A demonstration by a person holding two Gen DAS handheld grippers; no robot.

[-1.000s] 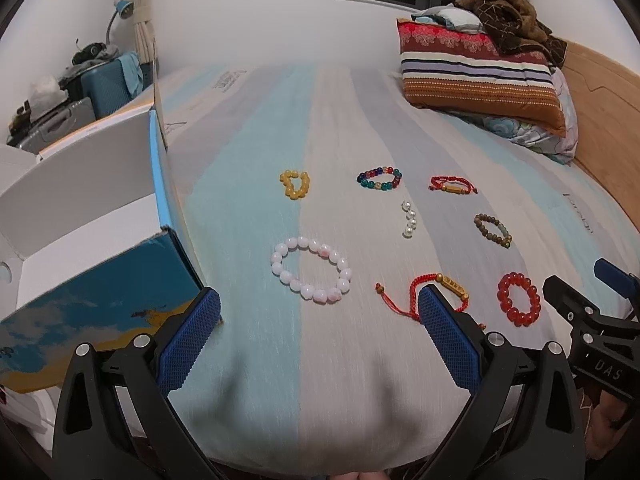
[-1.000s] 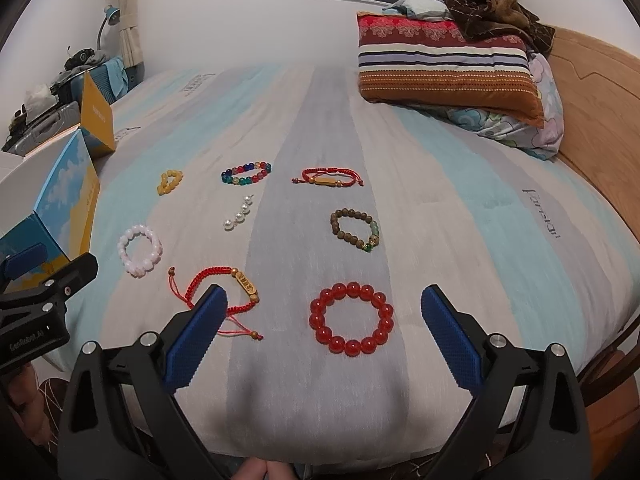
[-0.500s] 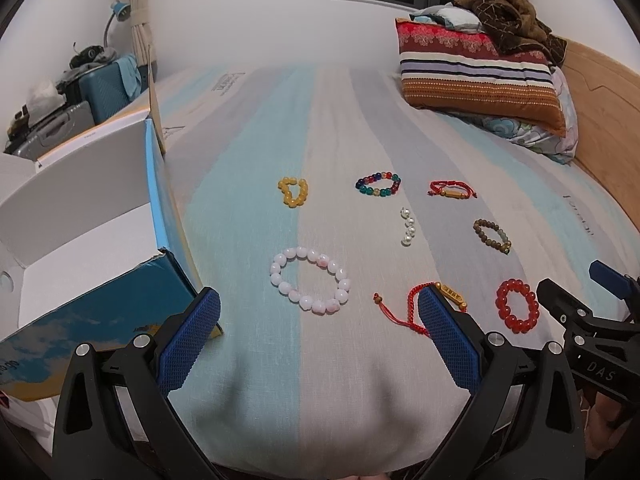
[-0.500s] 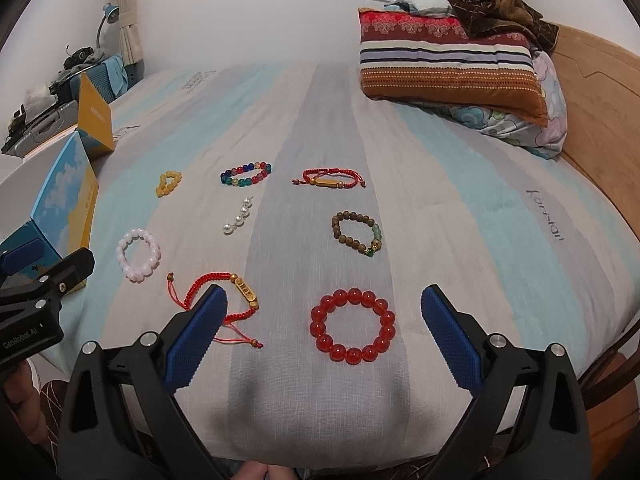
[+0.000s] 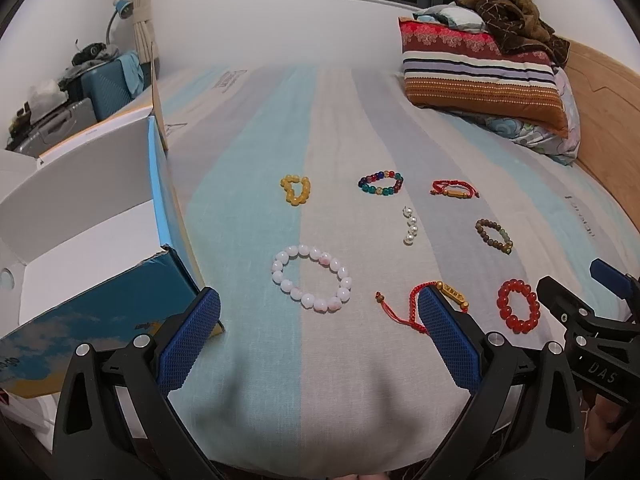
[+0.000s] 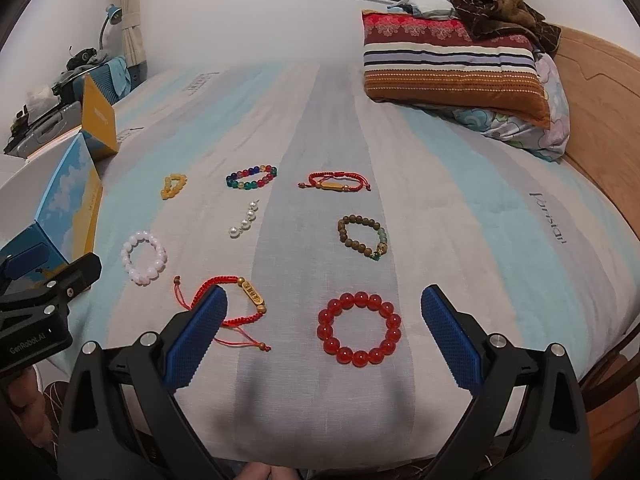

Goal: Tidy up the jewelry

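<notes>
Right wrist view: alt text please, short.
Open right gripper hovers over a red bead bracelet on a striped bed. Seven more bracelets and bead strings lie beyond and to the left, with an open box at the left edge.

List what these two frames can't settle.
- Box interior: left view, its near wall and the frame edge hide most of it.
- Red cord bracelet: left view, left tool's finger covers part.
- Gold charm engraving: right view, too small.

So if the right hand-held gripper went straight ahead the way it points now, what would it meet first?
Probably the red bead bracelet, lying on the bed between the open right hand-held gripper fingers; depth is uncertain.
</notes>
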